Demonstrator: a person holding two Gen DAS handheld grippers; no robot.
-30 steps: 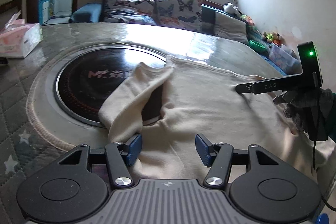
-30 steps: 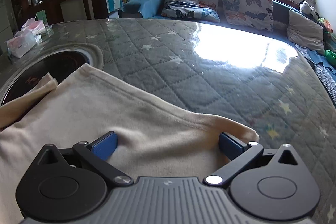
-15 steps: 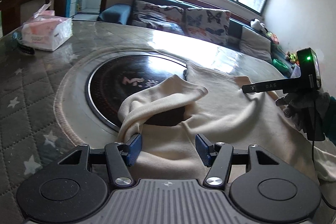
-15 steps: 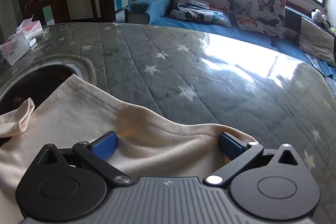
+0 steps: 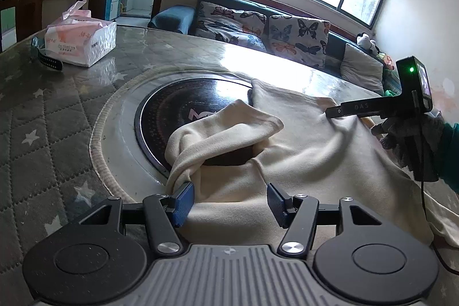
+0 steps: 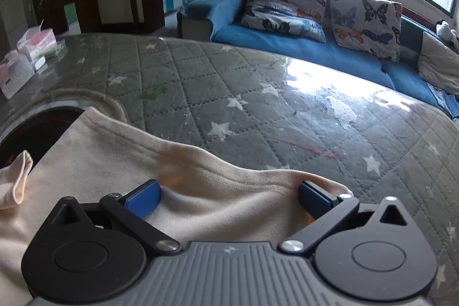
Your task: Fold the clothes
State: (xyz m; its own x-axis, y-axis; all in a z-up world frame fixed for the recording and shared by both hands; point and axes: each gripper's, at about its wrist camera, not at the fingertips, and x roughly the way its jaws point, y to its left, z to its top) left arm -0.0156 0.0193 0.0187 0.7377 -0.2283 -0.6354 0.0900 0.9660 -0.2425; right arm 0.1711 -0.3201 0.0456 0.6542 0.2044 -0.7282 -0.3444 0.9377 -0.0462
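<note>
A cream long-sleeved garment lies spread on the round table, one sleeve bunched and folded over the dark round hotplate. My left gripper is open, its blue pads over the garment's near edge beside the sleeve. My right gripper is open wide over the garment's far hem. The right gripper also shows in the left wrist view, resting at the garment's right side in a gloved hand.
A tissue box and a black strap lie at the table's far left. More boxes sit at the left edge. The quilted star-patterned table cover stretches beyond the hem. A blue sofa with butterfly cushions stands behind.
Both grippers have drawn back toward me and tilted up. The sleeve now lies nearer the left gripper's left pad. Both grippers stay open.
</note>
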